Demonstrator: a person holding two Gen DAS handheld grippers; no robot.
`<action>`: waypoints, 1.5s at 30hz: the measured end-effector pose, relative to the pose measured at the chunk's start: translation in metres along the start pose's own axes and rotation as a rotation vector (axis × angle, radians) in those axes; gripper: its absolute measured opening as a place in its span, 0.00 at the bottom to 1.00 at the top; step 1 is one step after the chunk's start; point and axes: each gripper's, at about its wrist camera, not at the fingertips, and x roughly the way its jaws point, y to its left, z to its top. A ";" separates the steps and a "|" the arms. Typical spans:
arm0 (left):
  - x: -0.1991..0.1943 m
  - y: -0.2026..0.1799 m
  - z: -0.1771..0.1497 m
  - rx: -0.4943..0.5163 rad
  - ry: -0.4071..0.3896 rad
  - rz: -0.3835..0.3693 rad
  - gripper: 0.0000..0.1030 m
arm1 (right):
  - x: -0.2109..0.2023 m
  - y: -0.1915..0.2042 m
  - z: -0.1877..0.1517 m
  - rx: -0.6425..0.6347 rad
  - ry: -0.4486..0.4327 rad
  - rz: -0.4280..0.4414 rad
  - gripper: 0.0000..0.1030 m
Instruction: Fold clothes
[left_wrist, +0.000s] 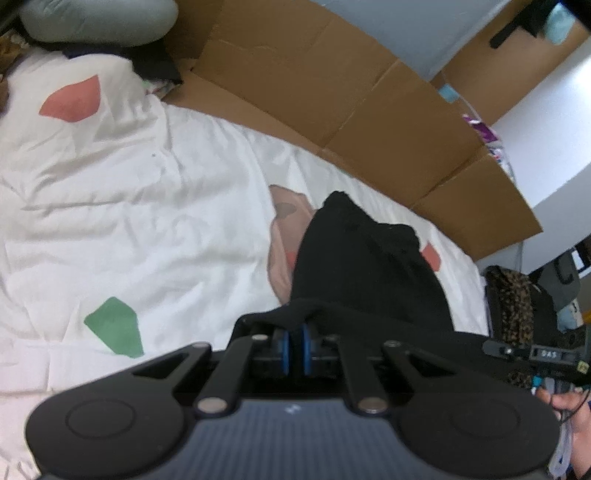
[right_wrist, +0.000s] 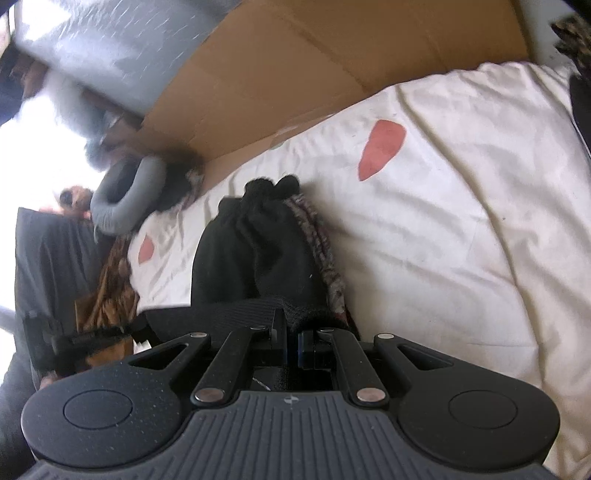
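Observation:
A black garment (left_wrist: 365, 258) hangs from my left gripper (left_wrist: 295, 332), whose blue-padded jaws are shut on its upper edge; its lower end trails onto the white bed cover (left_wrist: 147, 206). In the right wrist view my right gripper (right_wrist: 291, 332) is shut on the same black garment (right_wrist: 258, 251), which bunches and droops toward the bed cover (right_wrist: 443, 221). A pink garment (left_wrist: 284, 236) lies on the bed behind the black one. A patterned grey-maroon cloth (right_wrist: 325, 243) lies beside it in the right wrist view.
A flattened cardboard sheet (left_wrist: 332, 96) stands along the far side of the bed. A grey pillow (left_wrist: 99, 18) and dark clothes lie at the bed's head. A leopard-print item (left_wrist: 513, 302) sits off the bed's edge. The other hand-held gripper (left_wrist: 535, 354) shows at the right.

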 end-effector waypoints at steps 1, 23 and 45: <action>0.002 -0.001 0.001 0.005 -0.002 0.005 0.08 | 0.001 0.000 -0.001 0.010 -0.012 -0.001 0.03; 0.017 0.013 0.009 -0.051 -0.042 0.116 0.22 | 0.026 -0.004 0.007 0.011 -0.023 -0.107 0.16; 0.014 -0.040 -0.032 0.226 0.009 0.171 0.45 | -0.016 0.030 -0.026 -0.219 -0.047 -0.235 0.67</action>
